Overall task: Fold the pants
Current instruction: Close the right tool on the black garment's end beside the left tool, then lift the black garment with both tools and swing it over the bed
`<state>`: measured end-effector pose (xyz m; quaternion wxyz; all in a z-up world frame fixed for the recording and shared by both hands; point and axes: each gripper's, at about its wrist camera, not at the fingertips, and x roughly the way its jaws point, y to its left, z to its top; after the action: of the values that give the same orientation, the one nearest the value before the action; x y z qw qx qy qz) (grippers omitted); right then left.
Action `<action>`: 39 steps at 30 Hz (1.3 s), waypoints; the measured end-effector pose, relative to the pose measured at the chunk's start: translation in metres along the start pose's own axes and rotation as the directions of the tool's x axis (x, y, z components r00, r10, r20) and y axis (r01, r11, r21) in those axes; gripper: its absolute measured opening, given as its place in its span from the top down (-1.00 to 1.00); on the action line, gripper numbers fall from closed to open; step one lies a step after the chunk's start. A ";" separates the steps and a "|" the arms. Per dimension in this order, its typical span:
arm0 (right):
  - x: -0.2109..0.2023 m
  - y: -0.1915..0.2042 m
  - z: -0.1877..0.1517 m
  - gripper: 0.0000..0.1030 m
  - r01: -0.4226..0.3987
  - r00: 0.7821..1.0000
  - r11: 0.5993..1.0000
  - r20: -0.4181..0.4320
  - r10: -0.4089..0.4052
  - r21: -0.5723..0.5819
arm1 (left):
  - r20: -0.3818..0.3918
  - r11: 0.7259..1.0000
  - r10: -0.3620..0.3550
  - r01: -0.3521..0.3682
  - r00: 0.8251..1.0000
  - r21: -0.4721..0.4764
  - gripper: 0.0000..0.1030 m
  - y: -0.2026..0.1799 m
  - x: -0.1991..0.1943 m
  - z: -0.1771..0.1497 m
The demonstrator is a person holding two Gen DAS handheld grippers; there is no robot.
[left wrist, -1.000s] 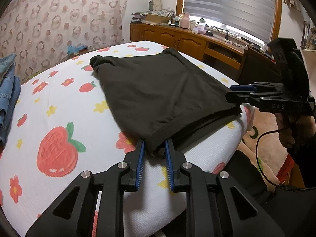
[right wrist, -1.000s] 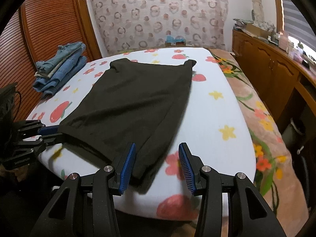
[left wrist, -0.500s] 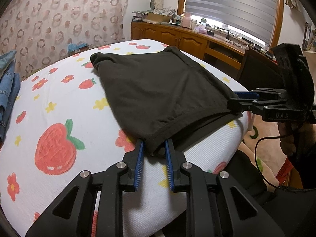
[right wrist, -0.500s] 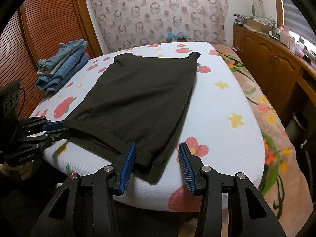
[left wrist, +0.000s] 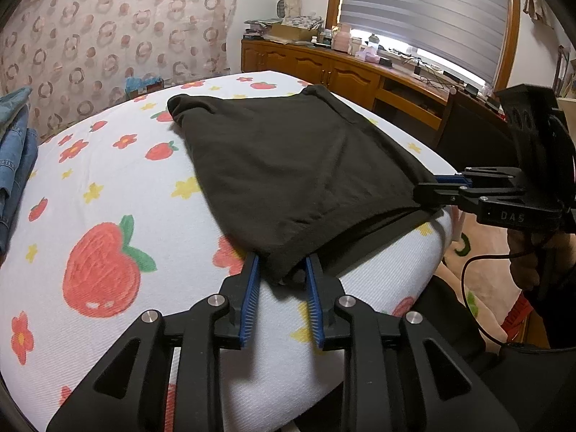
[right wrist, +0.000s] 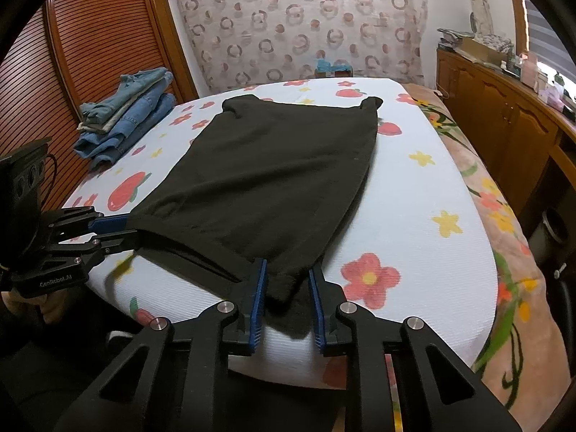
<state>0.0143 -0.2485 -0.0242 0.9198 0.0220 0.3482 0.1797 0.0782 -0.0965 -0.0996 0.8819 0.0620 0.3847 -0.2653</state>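
Dark pants (left wrist: 288, 165) lie folded on the bed, also seen in the right wrist view (right wrist: 266, 180). My left gripper (left wrist: 282, 270) is shut on the near left corner of the pants' top layer. My right gripper (right wrist: 288, 277) has closed on the near right corner; the cloth bunches between its blue pads. Each gripper shows in the other's view: the right one (left wrist: 437, 189) and the left one (right wrist: 122, 230), both holding the near edge slightly lifted off the mattress edge.
The bed (right wrist: 414, 194) has a white cover with strawberries and flowers. A stack of blue jeans (right wrist: 126, 122) lies at the far left side. A wooden cabinet (left wrist: 360, 72) under the window stands along the right. A slatted wooden door (right wrist: 90, 54) is at left.
My right gripper has moved in over the pants' near right corner and narrowed its jaws onto it. The near edge is now stretched and raised between both grippers.
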 end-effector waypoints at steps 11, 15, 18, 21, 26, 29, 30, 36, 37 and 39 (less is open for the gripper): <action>0.002 0.001 -0.001 0.77 -0.017 1.000 1.000 0.001 0.017 0.018 | 0.006 1.000 0.006 -0.006 1.000 0.013 0.47 0.000 0.001 0.001; 0.002 0.001 -0.002 0.82 -0.025 1.000 0.999 0.005 0.025 0.022 | 0.007 1.000 -0.016 0.016 1.000 0.011 0.65 -0.001 0.001 0.002; 0.002 0.001 -0.002 0.85 -0.033 0.999 0.999 0.011 0.032 0.029 | 0.017 1.000 -0.005 0.005 1.000 0.025 0.74 -0.006 -0.002 0.004; -0.003 0.000 0.001 0.86 -0.048 0.998 0.998 0.033 0.046 0.035 | 0.062 1.000 -0.022 0.022 0.998 0.007 0.76 -0.006 -0.016 0.010; -0.025 0.003 0.018 0.86 -0.068 0.992 0.998 0.106 0.066 0.015 | 0.131 1.000 -0.029 0.029 0.991 -0.001 0.76 -0.005 -0.043 0.029; -0.042 0.008 0.036 0.86 -0.072 0.986 0.997 0.151 0.073 -0.014 | 0.184 1.000 -0.020 0.019 0.983 0.007 0.77 -0.004 -0.063 0.045; -0.047 0.010 0.042 0.86 -0.072 0.983 0.997 0.166 0.075 -0.025 | 0.204 1.000 -0.014 0.013 0.979 0.010 0.77 -0.003 -0.070 0.051; -0.082 0.030 0.085 0.86 -0.063 0.961 0.991 0.260 0.091 -0.115 | 0.298 1.000 0.012 -0.020 0.955 0.024 0.78 0.005 -0.116 0.077; -0.087 0.035 0.091 0.86 -0.059 0.958 0.989 0.273 0.094 -0.133 | 0.314 0.999 0.015 -0.023 0.949 0.024 0.78 0.006 -0.123 0.080; -0.096 0.045 0.101 0.86 -0.055 0.950 0.985 0.296 0.102 -0.164 | 0.346 0.999 0.025 -0.036 0.938 0.026 0.78 0.010 -0.139 0.088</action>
<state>-0.0005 -0.2305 0.1206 0.9533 -0.0076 0.1871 0.2371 0.0616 -0.0574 0.0597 0.9387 0.0343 0.2184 -0.2645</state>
